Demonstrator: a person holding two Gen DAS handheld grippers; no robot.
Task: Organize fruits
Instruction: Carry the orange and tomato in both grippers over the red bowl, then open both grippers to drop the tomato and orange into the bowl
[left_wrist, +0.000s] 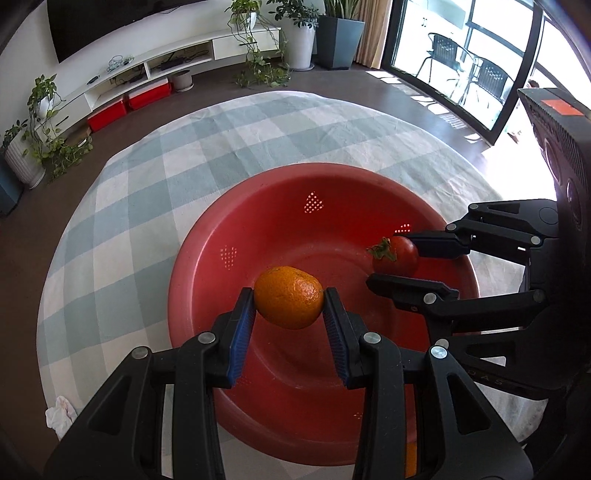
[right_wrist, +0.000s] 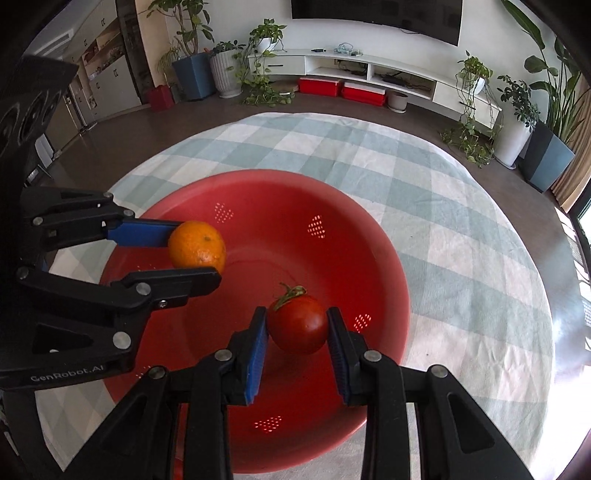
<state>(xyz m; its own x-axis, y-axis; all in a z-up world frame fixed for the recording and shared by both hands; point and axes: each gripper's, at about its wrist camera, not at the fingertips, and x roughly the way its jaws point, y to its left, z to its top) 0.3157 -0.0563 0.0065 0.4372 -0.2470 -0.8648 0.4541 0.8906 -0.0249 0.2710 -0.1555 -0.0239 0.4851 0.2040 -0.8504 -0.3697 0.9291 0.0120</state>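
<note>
My left gripper (left_wrist: 289, 295) is shut on an orange mandarin (left_wrist: 288, 296), held in the air over a big red colander bowl (left_wrist: 207, 236). To its right, my right gripper (left_wrist: 386, 258) grips a red tomato (left_wrist: 397, 255) with a green stem, also above the bowl. In the right wrist view the right gripper (right_wrist: 297, 325) pinches the tomato (right_wrist: 298, 325) between blue pads, and the left gripper (right_wrist: 194, 251) holds the mandarin (right_wrist: 197, 244) at the left over the bowl (right_wrist: 373, 236). The bowl's inside holds no fruit that I can see.
The bowl stands on a round table under a blue-and-white checked cloth (left_wrist: 147, 177). A crumpled white tissue (left_wrist: 61, 410) lies at the cloth's near left edge. Beyond are dark floor, a white TV shelf (right_wrist: 369, 66), red boxes and potted plants.
</note>
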